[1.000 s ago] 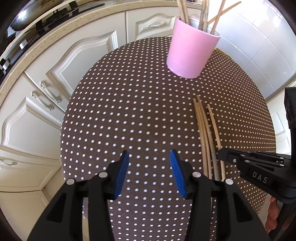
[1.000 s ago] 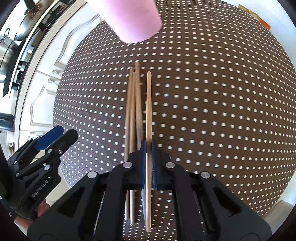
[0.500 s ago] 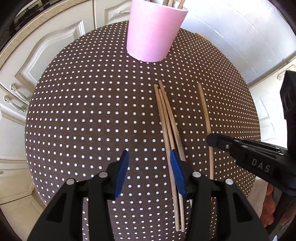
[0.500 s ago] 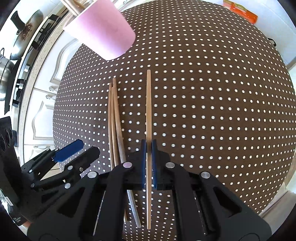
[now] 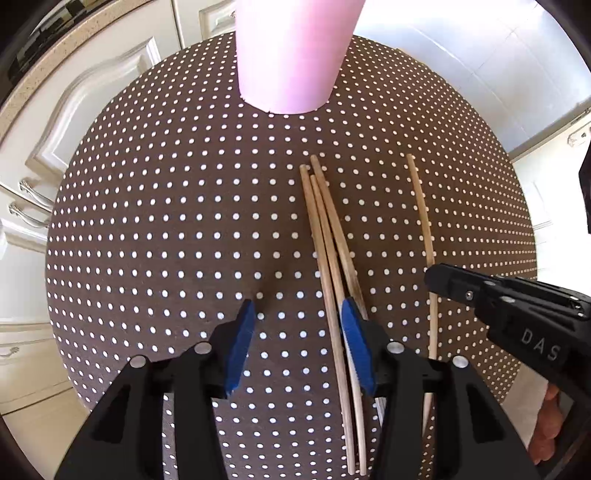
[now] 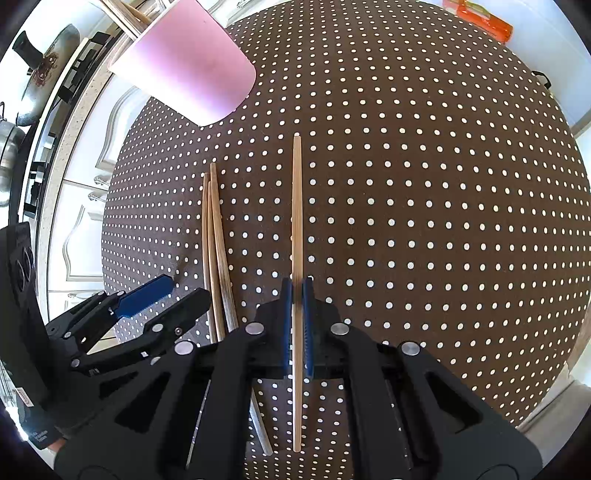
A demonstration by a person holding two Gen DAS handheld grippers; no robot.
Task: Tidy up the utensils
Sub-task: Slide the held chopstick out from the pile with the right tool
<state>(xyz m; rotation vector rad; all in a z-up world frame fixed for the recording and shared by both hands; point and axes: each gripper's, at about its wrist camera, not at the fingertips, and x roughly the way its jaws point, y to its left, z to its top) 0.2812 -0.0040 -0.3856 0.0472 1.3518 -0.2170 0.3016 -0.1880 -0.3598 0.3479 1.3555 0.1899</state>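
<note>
My right gripper (image 6: 297,291) is shut on a single wooden chopstick (image 6: 296,206), held apart from the others; it also shows in the left wrist view (image 5: 421,206). Three wooden chopsticks (image 5: 325,236) lie bundled on the dotted brown tablecloth (image 5: 166,229), also seen in the right wrist view (image 6: 214,236). My left gripper (image 5: 297,325) is open just over their near part, its right finger on top of them. A pink cup (image 5: 291,51) holding more sticks stands beyond; it also shows in the right wrist view (image 6: 188,62).
The round table sits beside white cabinets (image 5: 74,110) with metal handles. A stove with pans (image 6: 29,110) lies at the left. An orange packet (image 6: 480,18) rests at the table's far edge.
The right gripper carried its chopstick rightward, away from the bundle. The left gripper moved toward the cup and right, so its right finger now sits over the three chopsticks.
</note>
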